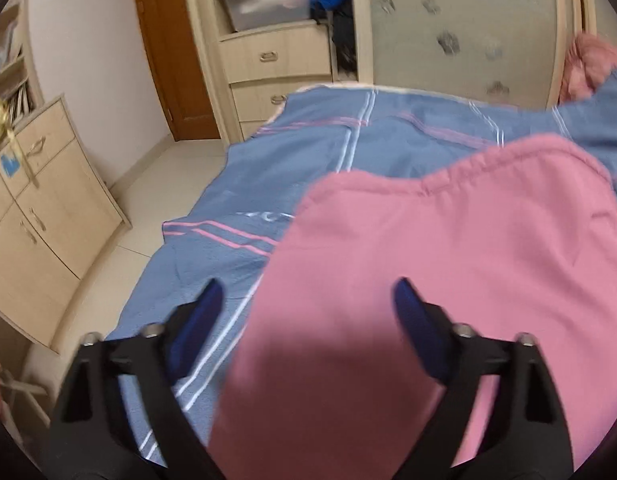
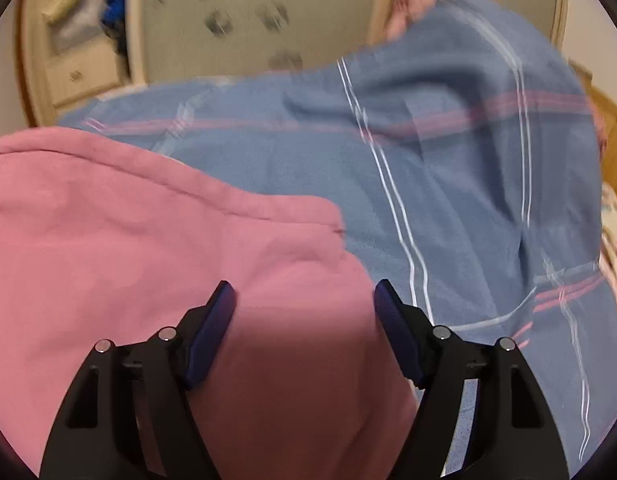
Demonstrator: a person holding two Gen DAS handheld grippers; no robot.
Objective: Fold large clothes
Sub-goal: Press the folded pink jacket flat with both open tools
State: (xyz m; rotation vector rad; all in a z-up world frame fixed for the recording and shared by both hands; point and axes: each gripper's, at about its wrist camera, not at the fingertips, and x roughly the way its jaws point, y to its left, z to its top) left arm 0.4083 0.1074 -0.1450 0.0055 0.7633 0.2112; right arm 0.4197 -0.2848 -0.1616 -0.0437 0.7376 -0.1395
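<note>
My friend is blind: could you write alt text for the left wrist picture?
An open left gripper hovers over a soft pink fabric garment lying on a blue striped bedspread. Beige wooden drawers stand beyond.

Your two wrist views look down close over the bed, sharing the pink garment (image 1: pixel 448 260) (image 2: pixel 128 240) and blue bedspread (image 1: pixel 308 152) (image 2: pixel 428 160).

Your bed (image 1: pixel 228 264) is covered by a blue blanket (image 1: pixel 308 152) with pink and white stripes, which drapes over the left edge toward the floor. On it lies your pink garment (image 1: pixel 448 260), spread across the near side. Toward the far right corner the blanket (image 2: pixel 448 160) rises in a heap.
</note>
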